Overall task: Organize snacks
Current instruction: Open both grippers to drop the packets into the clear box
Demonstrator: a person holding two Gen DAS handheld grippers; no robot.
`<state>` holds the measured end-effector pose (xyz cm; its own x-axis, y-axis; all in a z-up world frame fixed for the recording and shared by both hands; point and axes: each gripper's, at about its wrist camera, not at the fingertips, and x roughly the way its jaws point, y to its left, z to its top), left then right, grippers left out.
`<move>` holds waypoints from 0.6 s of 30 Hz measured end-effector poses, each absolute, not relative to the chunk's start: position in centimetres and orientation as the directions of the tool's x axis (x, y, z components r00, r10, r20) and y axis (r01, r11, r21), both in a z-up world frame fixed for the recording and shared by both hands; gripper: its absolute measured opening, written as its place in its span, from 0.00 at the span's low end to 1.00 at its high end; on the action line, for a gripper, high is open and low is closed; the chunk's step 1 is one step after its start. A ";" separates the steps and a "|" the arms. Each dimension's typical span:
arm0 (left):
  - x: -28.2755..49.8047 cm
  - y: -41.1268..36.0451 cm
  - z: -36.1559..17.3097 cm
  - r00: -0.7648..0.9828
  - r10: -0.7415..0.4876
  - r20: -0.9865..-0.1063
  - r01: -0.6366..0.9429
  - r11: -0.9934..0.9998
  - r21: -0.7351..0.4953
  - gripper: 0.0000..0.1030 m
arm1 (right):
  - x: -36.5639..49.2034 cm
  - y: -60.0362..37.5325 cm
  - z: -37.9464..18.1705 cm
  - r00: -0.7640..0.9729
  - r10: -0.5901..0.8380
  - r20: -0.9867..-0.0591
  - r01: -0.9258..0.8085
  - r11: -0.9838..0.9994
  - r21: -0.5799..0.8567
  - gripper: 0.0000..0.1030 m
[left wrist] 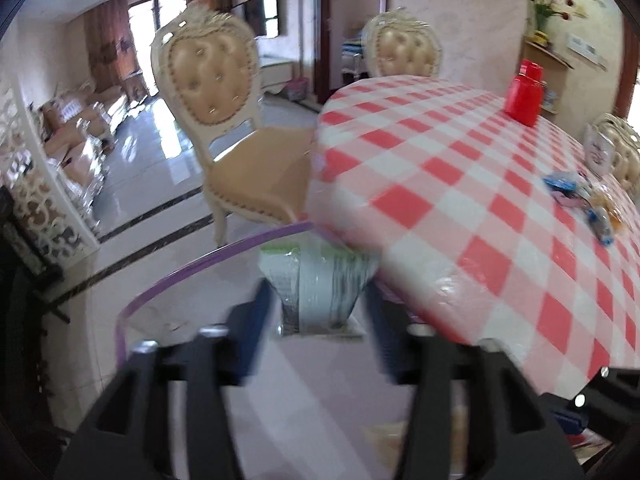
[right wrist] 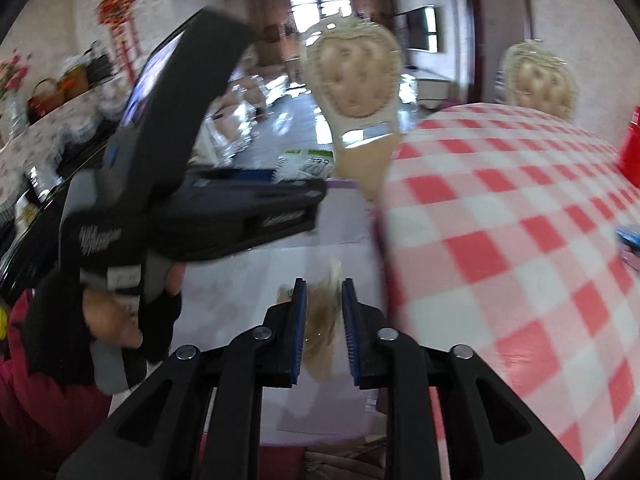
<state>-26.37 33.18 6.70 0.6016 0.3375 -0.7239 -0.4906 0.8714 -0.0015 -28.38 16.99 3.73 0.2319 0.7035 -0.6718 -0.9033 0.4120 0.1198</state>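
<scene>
While both tools hang over the bin: the step in hand looks like the drop-off, with two snacks being let go into the container.
Left tool [left wrist: 318, 300]: jaws spread wide, released; no pad appears to press on anything.
Green-and-white packet [left wrist: 320, 280]: between and just ahead of the left tool's fingertips, seemingly resting inside the bin, though blur hides any contact with the floor of it.
Right tool [right wrist: 324, 286]: jaws a little apart, a sliver of gap showing on each side of the snack, so I read it as released, not clenched.
Tan packet [right wrist: 320, 320]: between the right tool's pads and below them, over the bin's pale floor.
Bin [left wrist: 180, 276]: clear, purple-rimmed, under both tools, tucked against the counter's edge.
Counter [left wrist: 440, 184]: red-checked cloth, to the right of both tools.
Remaining snacks [left wrist: 576, 196]: blue wrappers far to the right of the left tool, well apart from it.
Next move calls for: lifting both tools clear of the bin, then swinging right toward those wrappers with jaws opened wide.
</scene>
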 end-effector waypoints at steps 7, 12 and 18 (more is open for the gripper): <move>-29.8 35.2 10.1 0.690 0.423 -0.587 -0.595 0.794 -0.127 0.98 | -25.6 13.1 4.8 0.322 0.737 -0.595 -0.835 0.517 0.188 0.69; -28.1 31.0 10.9 0.742 0.384 -0.549 -0.522 0.845 -0.114 0.98 | -23.1 7.9 5.4 0.457 0.718 -0.525 -0.761 0.621 0.188 0.84; -23.4 23.5 10.5 0.816 0.192 -0.545 -0.350 0.915 -0.201 0.98 | -17.6 -1.3 5.0 0.621 0.537 -0.571 -0.539 0.822 0.186 0.84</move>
<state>-23.36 23.46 10.50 0.8159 0.1919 -0.5454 -0.3495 0.9151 -0.2008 -17.61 -1.32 5.03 0.6213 0.5367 -0.5709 -0.5391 0.8215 0.1856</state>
